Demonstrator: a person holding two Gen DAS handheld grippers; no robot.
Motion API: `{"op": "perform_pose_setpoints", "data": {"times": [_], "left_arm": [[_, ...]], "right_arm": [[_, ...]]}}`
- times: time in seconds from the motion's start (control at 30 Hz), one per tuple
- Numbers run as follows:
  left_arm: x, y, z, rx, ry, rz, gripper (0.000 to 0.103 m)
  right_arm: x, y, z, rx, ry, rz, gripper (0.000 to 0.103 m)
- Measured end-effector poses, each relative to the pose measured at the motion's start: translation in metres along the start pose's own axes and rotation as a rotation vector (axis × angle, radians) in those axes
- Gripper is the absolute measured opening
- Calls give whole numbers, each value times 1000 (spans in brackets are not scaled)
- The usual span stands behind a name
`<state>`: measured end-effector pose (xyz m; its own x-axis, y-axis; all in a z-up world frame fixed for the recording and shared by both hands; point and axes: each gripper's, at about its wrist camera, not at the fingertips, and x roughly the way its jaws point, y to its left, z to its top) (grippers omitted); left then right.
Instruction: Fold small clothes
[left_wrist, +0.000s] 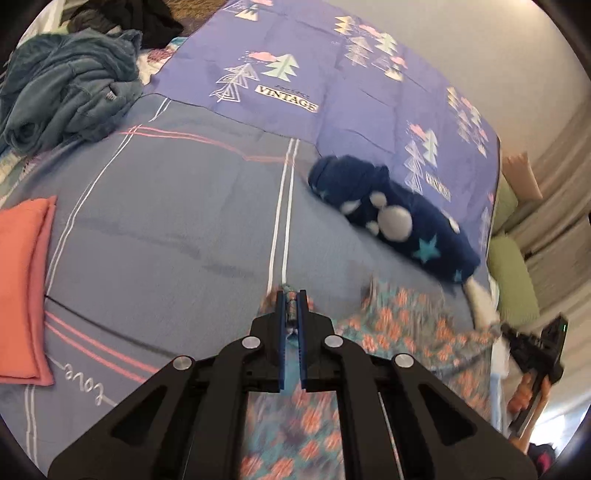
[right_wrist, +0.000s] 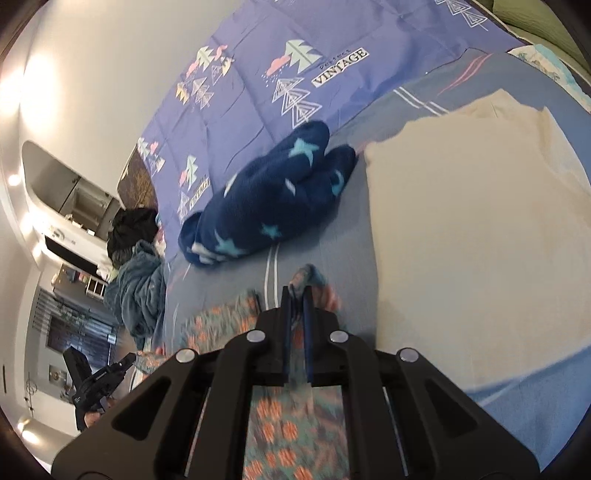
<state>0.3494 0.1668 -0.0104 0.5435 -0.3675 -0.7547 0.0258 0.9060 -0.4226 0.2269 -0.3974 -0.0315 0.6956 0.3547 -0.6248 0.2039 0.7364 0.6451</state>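
Right now both tongs pinch the same small patterned garment (left_wrist: 399, 325), a teal cloth with orange-pink blotches: the left tongs (left_wrist: 291, 295) are pressed together on a bunched corner of it, and the right tongs (right_wrist: 296, 291) are likewise pressed together on another bunched edge. Between the two grips the cloth stretches roughly sideways across the near part of the bed, its long axis running from one pair of tongs to the other, with the rest hanging blurred beneath each tool. In the left wrist view the right tool sits at the far right edge; in the right wrist view the left tool sits low at the left. Just beyond the garment lies a navy fleece piece with pale stars (right_wrist: 266, 199), rumpled, its length slanting across the bed. A cream folded cloth (right_wrist: 476, 236) lies to the right of it, well apart from a folded coral cloth (left_wrist: 24, 288) at the left. The bed wears a grey-blue sheet with white and pink stripes (left_wrist: 166, 229), and a purple quilt printed with trees and "VINTAGE" (left_wrist: 295, 66) covers the far part. A heap of teal and dark clothes (left_wrist: 70, 88) sits at the far left, against pale walls
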Motion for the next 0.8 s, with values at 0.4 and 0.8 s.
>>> {"op": "perform_pose_setpoints", "data": {"times": [0.4,0.8], "left_arm": [[9,42,1,-171,-85,56,39],[-93,63,-180,-14,-113,58,47]], "right_arm": [[-15,-15,-25,-75,-28,-55,30],[-120,-60,-167,-65,15,-37,45]]}}
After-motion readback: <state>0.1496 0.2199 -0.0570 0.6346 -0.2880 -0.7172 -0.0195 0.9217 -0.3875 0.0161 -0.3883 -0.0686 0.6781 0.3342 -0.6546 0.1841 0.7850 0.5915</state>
